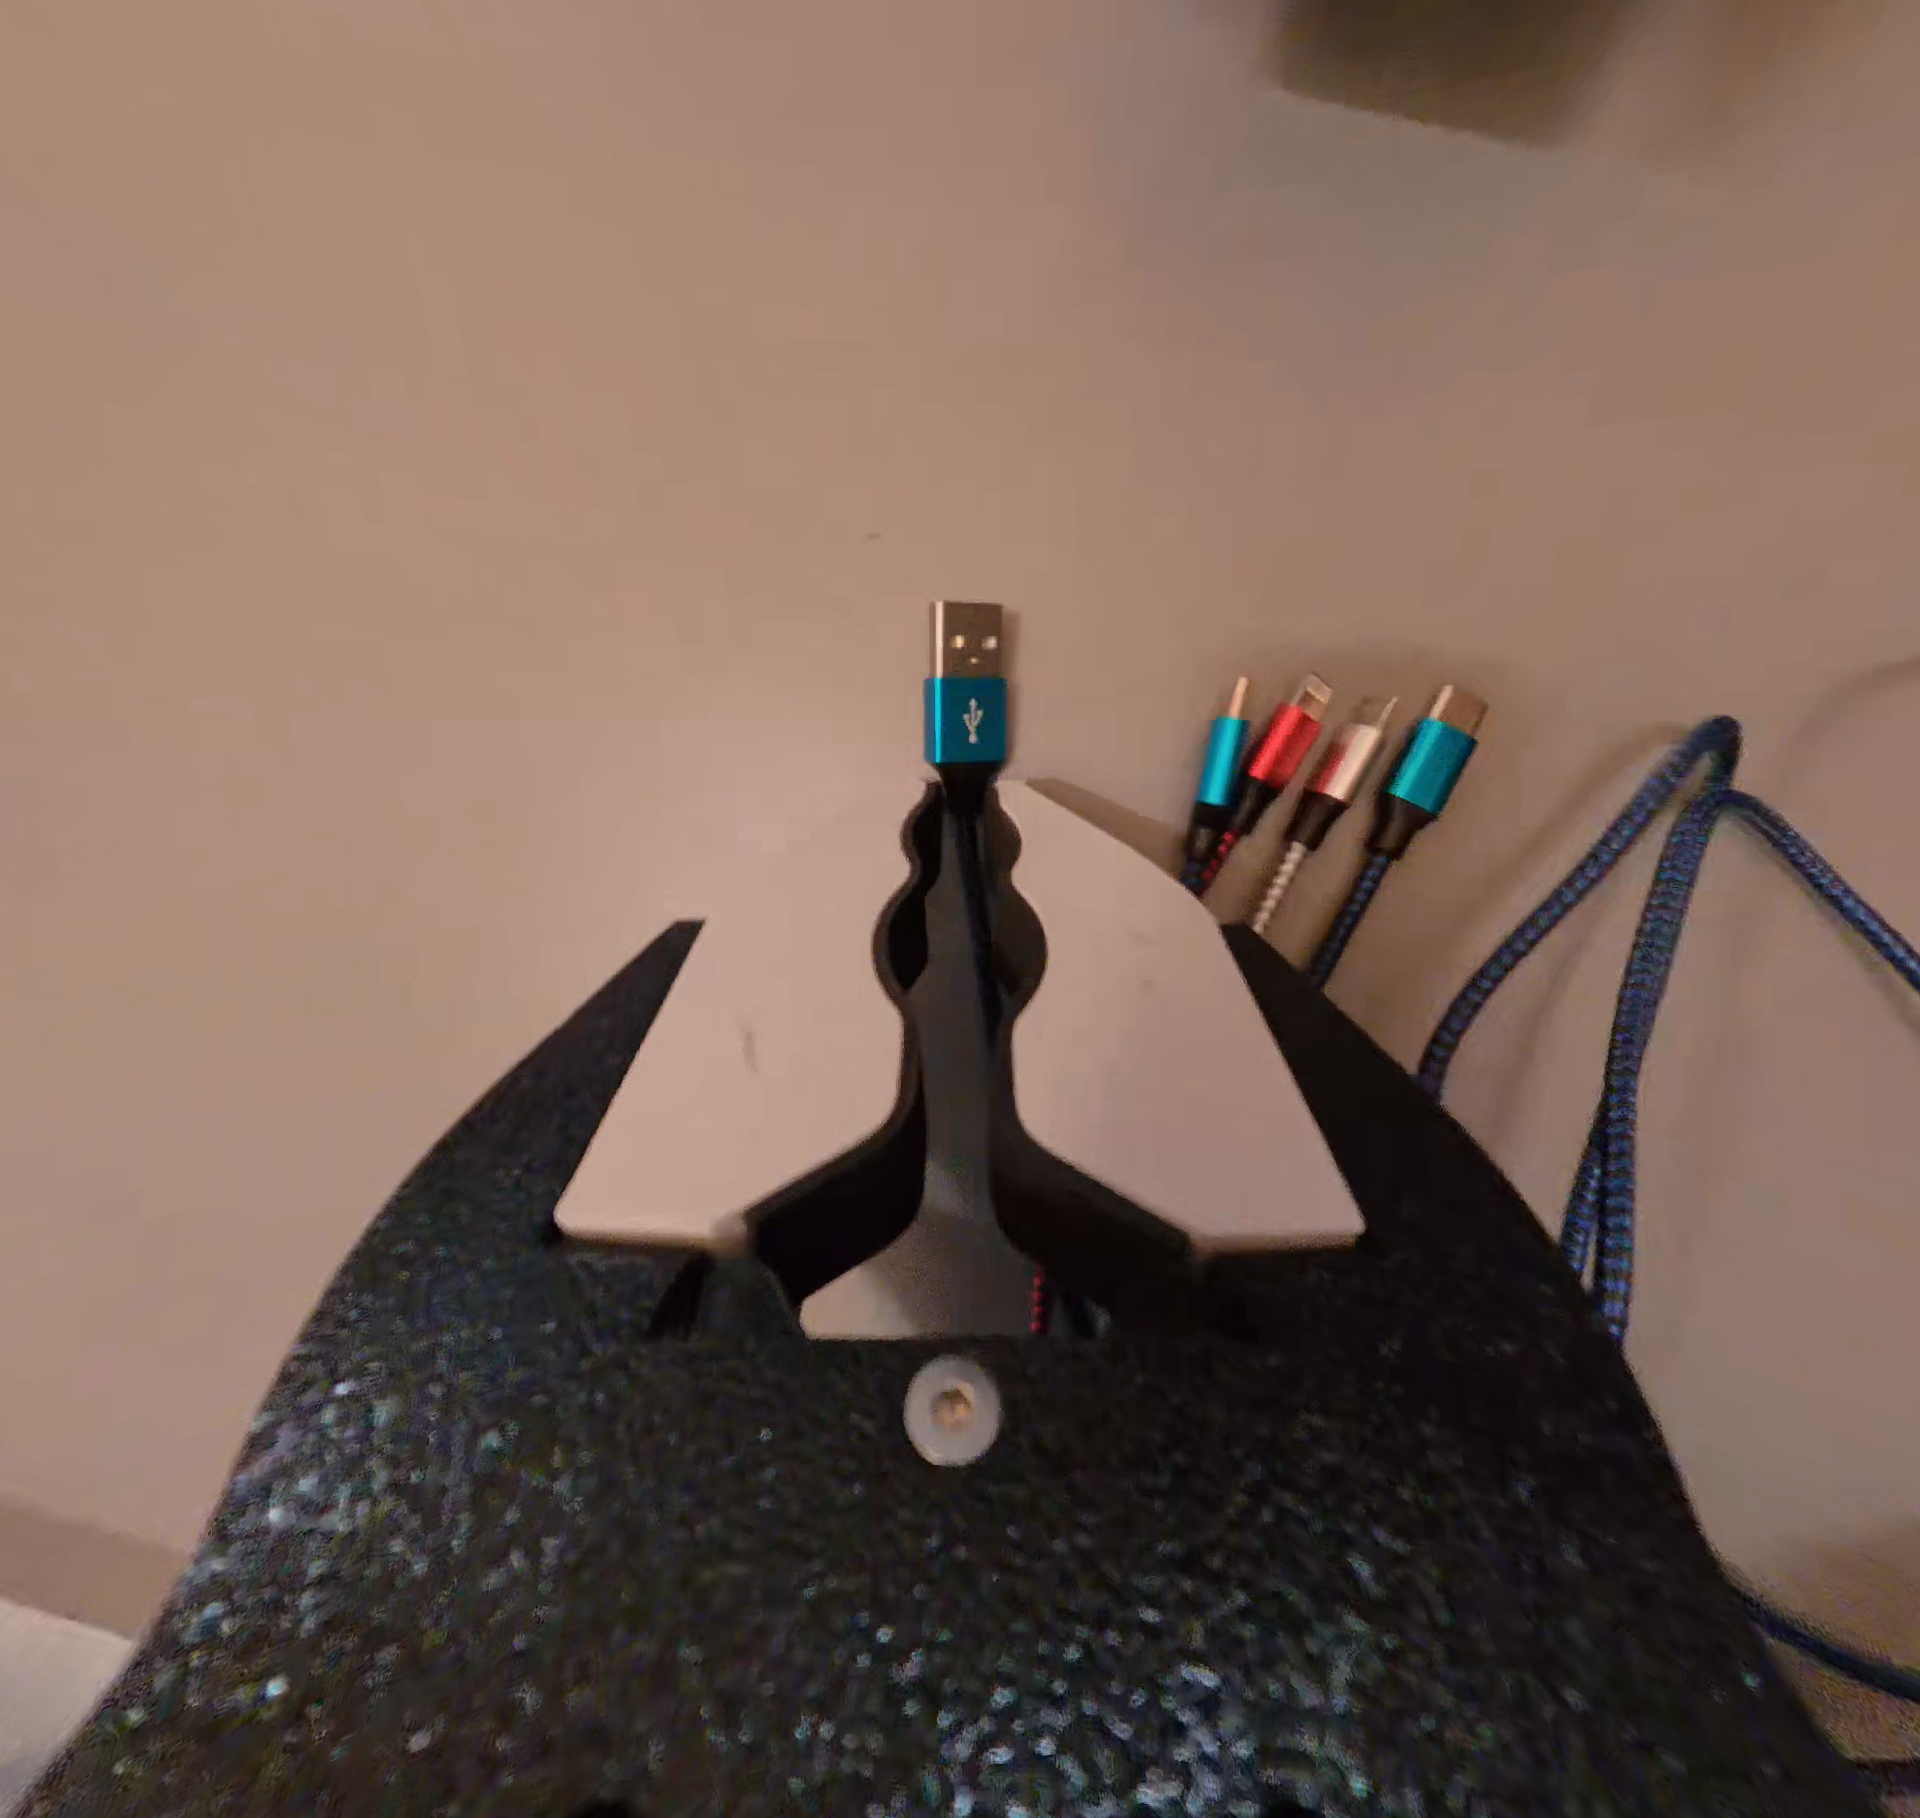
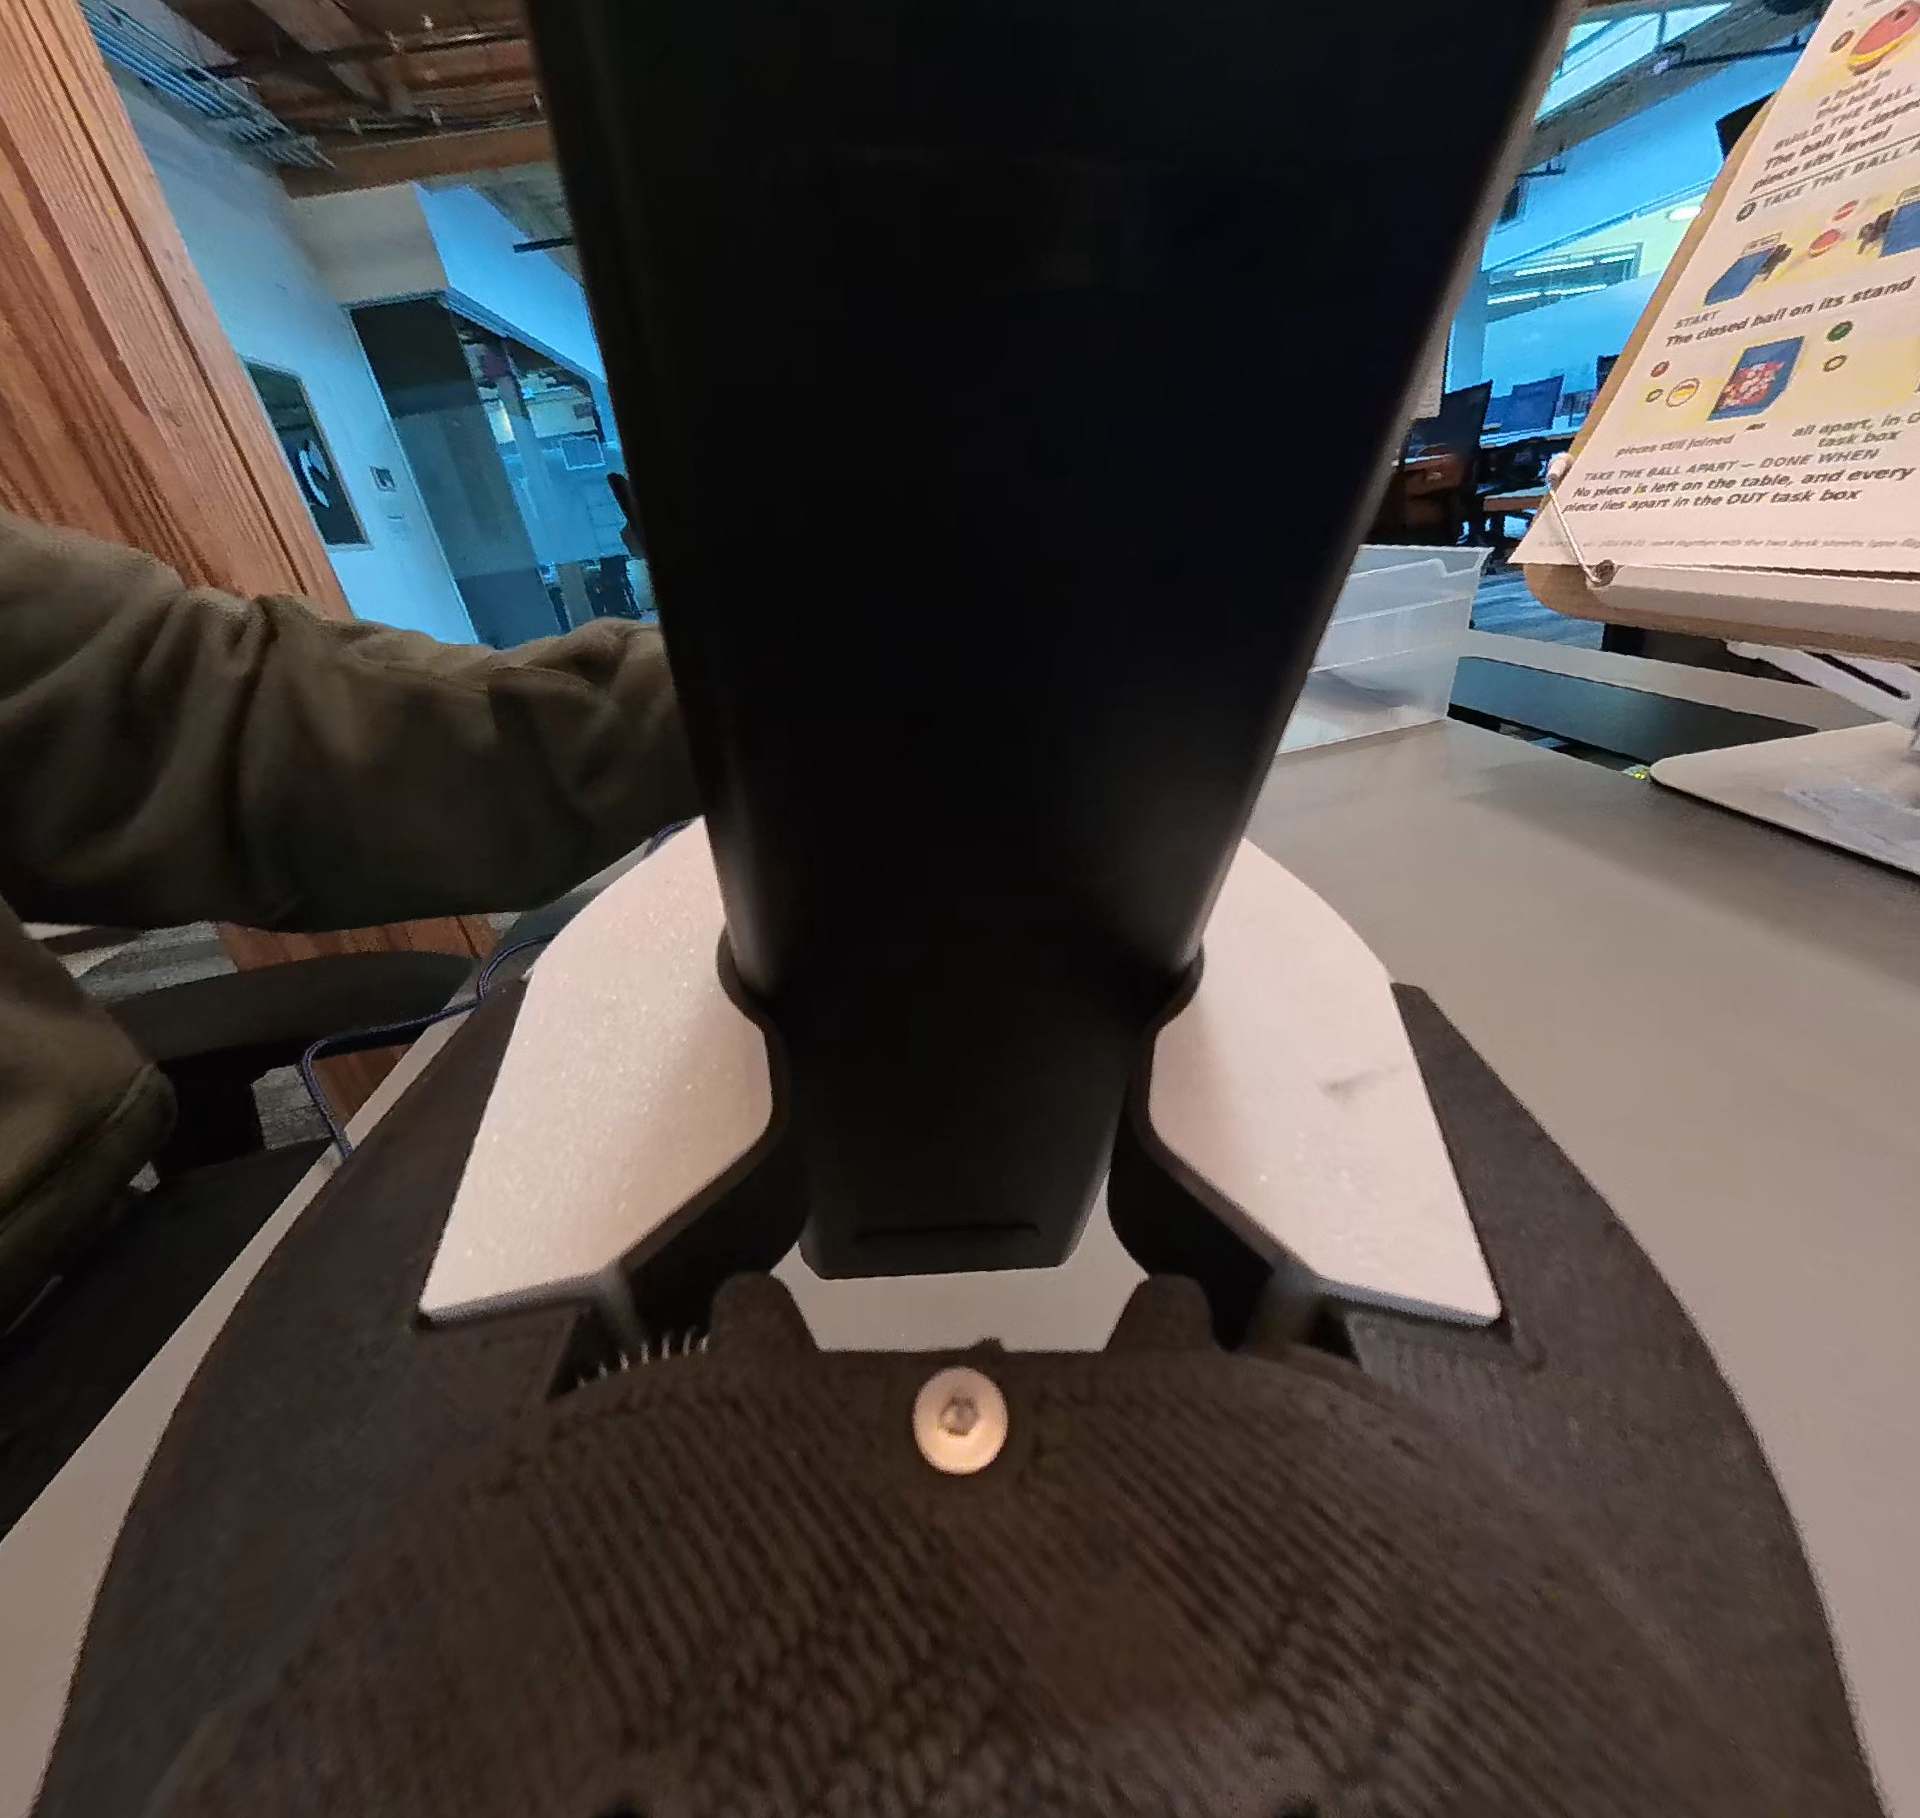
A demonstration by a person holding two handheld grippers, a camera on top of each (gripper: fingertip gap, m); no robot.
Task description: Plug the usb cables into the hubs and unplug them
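Observation:
In the left wrist view my left gripper [image 1: 961,812] is shut on a dark braided cable just behind its blue USB-A plug [image 1: 966,693]. The plug sticks out past the fingertips with its metal end pointing away over the beige table. Several small connectors [image 1: 1340,760] with blue, red and silver sleeves fan out to the right of the fingers. In the right wrist view my right gripper [image 2: 961,979] is shut on a long black hub [image 2: 1039,418]. The hub stands up between the fingers and fills the middle of the view. One slot [image 2: 943,1229] shows at its near end.
Loops of blue braided cable [image 1: 1662,937] lie at the right of the left wrist view, and a dark blurred object [image 1: 1455,12] sits at the top right. In the right wrist view a person's olive sleeve [image 2: 312,750] reaches in from the left. A printed sheet on a stand [image 2: 1766,314] and a clear plastic bin [image 2: 1392,625] are at the right. Across from one pair of fingers to the other is roughly 15 centimeters.

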